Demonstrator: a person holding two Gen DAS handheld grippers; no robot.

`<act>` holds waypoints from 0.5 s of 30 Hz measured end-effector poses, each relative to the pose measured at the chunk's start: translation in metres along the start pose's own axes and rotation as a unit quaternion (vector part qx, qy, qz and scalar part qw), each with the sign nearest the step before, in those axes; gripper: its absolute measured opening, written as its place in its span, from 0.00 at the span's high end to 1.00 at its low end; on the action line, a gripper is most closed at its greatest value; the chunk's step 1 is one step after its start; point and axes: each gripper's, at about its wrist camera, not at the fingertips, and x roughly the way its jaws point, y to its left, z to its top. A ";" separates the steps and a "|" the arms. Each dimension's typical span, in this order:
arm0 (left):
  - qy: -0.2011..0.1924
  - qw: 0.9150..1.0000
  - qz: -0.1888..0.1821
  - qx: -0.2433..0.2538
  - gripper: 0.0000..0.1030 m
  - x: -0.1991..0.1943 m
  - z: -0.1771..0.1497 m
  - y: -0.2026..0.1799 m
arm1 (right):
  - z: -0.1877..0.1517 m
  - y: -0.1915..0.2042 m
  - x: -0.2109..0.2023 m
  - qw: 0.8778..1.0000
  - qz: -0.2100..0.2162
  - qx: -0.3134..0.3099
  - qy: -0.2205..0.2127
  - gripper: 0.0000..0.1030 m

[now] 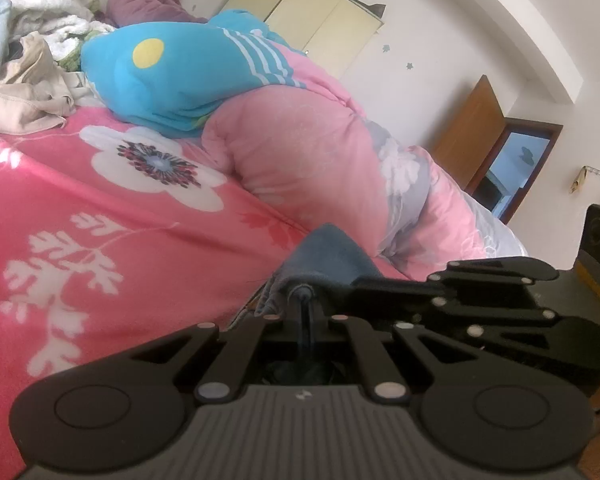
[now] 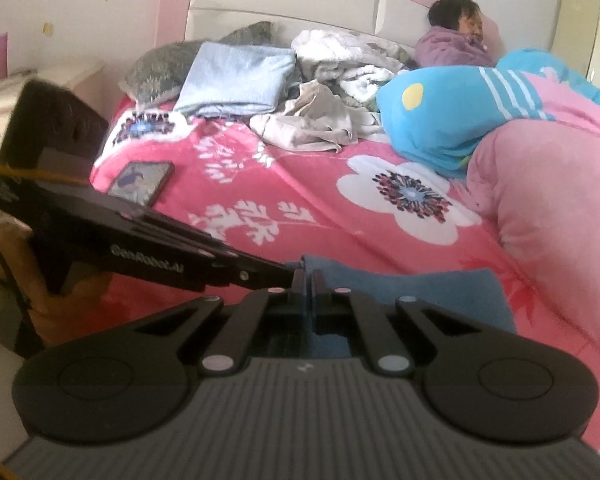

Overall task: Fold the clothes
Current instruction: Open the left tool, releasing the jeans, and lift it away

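Blue cloth lies near on the bed, seemingly unfolded; left hand-held gripper and right hand-held gripper both pinch its edge closed.

A white headboard backs the bed, with cream wardrobes and a brown door along white walls.

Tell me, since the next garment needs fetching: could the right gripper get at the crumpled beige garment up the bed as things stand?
Probably not yet: the right gripper is shut on the blue cloth. The pink floral bedspread toward the crumpled beige garment looks unobstructed.
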 end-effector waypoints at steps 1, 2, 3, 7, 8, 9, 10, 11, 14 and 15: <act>0.000 1.000 0.000 0.000 0.96 0.000 0.000 0.000 | 0.001 -0.002 -0.002 1.000 0.000 0.007 -0.004 1.00; 0.000 1.000 0.001 -0.002 0.96 0.000 0.000 0.001 | 0.001 -0.004 -0.004 1.000 0.001 0.014 -0.009 1.00; 0.000 1.000 0.000 -0.003 0.96 0.001 0.001 0.001 | 0.002 -0.007 -0.006 1.000 0.002 0.021 -0.013 1.00; 0.001 1.000 0.002 0.000 0.96 0.004 0.001 0.000 | 0.001 -0.012 -0.011 0.999 0.012 0.044 -0.022 1.00; 0.003 1.000 0.004 -0.001 0.96 0.005 0.001 0.000 | -0.001 -0.010 -0.009 0.999 0.018 0.047 -0.018 1.00; 0.004 1.000 0.005 -0.002 0.96 0.006 0.001 0.000 | -0.003 -0.009 -0.006 0.998 0.024 0.050 -0.014 1.00; 0.003 1.000 0.004 -0.004 0.96 0.005 0.001 0.001 | -0.004 -0.006 -0.005 0.998 0.025 0.048 -0.011 1.00; 0.000 1.000 0.002 -0.005 0.96 0.004 0.001 0.001 | -0.003 -0.004 -0.005 0.999 0.023 0.043 -0.013 1.00; -0.002 1.000 0.001 -0.002 0.96 0.005 0.002 0.000 | 0.000 -0.009 -0.013 0.998 0.024 0.058 -0.030 1.00; 0.000 1.000 0.003 -0.002 0.96 0.007 0.002 0.000 | 0.000 -0.011 -0.014 0.997 0.026 0.063 -0.030 1.00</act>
